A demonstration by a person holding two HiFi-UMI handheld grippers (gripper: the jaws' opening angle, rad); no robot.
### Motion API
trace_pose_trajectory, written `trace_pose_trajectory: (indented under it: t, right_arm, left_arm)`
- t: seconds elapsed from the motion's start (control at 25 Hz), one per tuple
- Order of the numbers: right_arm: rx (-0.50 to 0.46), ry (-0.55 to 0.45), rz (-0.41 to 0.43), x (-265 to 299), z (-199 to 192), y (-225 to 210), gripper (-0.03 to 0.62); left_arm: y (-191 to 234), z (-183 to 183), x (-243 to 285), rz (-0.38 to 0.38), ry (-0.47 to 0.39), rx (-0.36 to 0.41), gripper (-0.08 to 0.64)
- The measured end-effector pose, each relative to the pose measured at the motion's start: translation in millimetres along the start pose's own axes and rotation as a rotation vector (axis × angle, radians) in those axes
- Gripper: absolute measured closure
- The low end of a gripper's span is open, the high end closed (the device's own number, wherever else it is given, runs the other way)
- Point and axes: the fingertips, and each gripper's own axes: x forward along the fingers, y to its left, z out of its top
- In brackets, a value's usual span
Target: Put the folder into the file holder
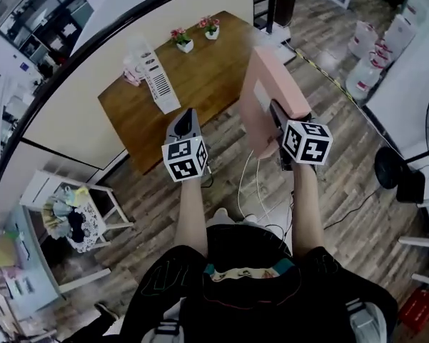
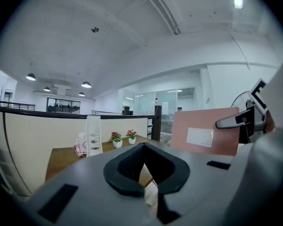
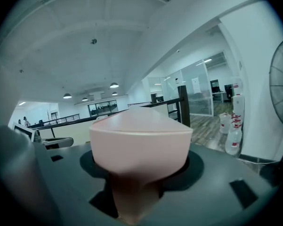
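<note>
Folder (image 1: 265,98), pink, is clamped at its lower edge between the right gripper's (image 1: 277,118) jaws and stands upright out of them, held in the air. It has a white label on the face. In the right gripper view the folder (image 3: 139,142) fills the gap between the jaws and bulges above them.

Left gripper (image 1: 187,121) has its jaws drawn together at the tips with nothing between them. It sits level with the right gripper, apart from it and not touching the folder. From its view the folder (image 2: 205,135) is off to the right of the jaws.

White file holder (image 1: 157,84) stands on the wooden table (image 1: 207,84), ahead of the left jaws and well clear of both grippers. It is upright and slotted. Something pink (image 1: 132,72) lies just beside it; I can't tell what it is. Two small flower pots (image 1: 184,43) are at the table's far edge, beyond the holder.
</note>
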Motion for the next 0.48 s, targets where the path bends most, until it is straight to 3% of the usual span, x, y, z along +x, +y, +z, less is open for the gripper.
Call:
trace_pose_trajectory:
  t: [0.16,0.48]
  right_arm:
    - [-0.043,0.009,0.095,32,5,48,0.311]
    - [-0.129,-0.018,0.197,67,24,136,0.311]
  left_arm:
    - [47,-4,-17,0.093,-0.013,-0.033,0.563]
    - [116,8,-40,0.168,-0.077,-0.065,0.563]
